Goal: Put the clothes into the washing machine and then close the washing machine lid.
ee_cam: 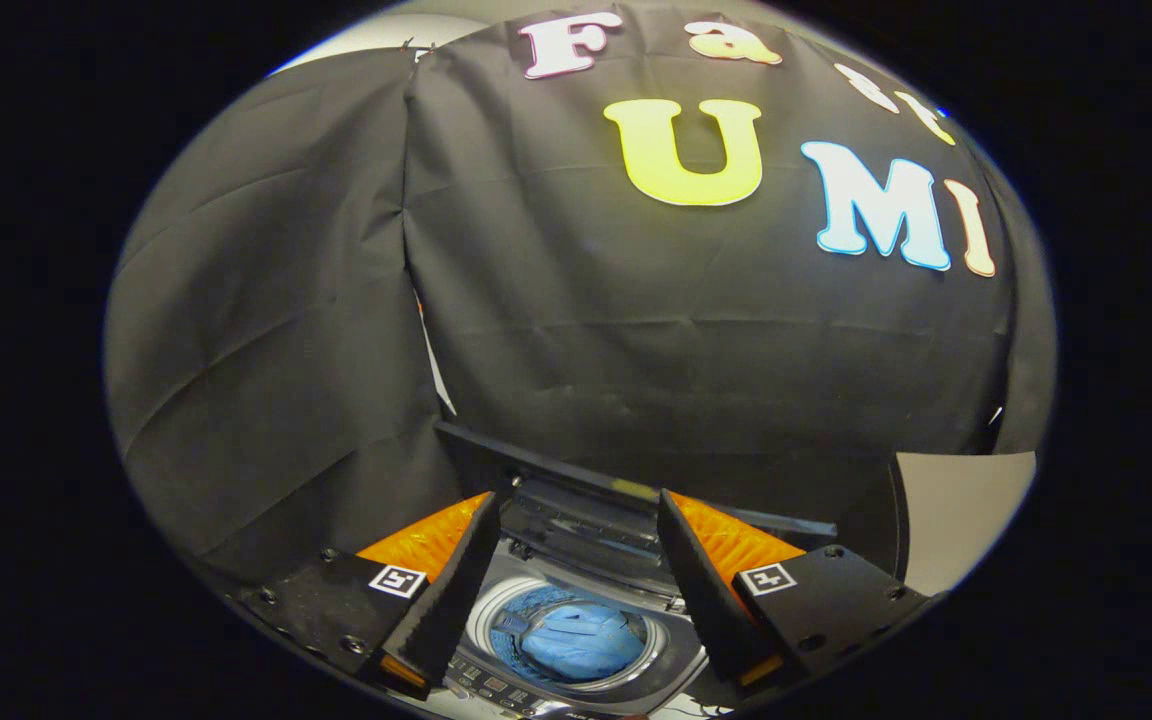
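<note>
Both fingers of my gripper (576, 545) stand wide apart and hold nothing. Between them, below, I see the washing machine (576, 655) with blue clothes (581, 640) inside its drum. Its lid (576, 500) stands open behind.

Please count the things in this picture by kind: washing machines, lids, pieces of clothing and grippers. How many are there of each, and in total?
Washing machine: 1
Lid, standing open at the back: 1
Blue clothes, one bundle in the drum: 1
Gripper, fingers open above the drum: 1
Total: 4
</note>
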`<state>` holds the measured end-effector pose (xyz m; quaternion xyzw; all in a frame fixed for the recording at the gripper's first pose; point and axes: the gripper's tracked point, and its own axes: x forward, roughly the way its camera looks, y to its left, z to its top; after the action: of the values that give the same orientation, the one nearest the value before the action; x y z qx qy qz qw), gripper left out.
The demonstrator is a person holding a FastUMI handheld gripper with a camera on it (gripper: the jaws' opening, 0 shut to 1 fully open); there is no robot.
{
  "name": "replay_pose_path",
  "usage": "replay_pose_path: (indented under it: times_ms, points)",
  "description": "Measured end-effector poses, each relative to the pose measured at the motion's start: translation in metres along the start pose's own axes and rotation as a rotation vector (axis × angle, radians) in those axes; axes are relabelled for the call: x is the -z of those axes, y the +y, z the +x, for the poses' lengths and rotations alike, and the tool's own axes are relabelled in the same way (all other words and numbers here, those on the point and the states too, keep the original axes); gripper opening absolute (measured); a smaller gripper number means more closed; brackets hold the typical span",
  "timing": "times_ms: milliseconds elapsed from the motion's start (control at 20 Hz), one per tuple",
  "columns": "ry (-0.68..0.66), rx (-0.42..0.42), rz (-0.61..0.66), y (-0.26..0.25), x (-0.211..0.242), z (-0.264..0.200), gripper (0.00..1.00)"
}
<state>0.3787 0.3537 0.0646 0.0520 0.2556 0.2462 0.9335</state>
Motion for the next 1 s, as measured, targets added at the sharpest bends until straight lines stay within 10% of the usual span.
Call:
replay_pose_path:
  times_ms: [1000]
  points:
    - [0.034, 0.101, 0.240, -0.058, -0.035, 0.082, 0.99]
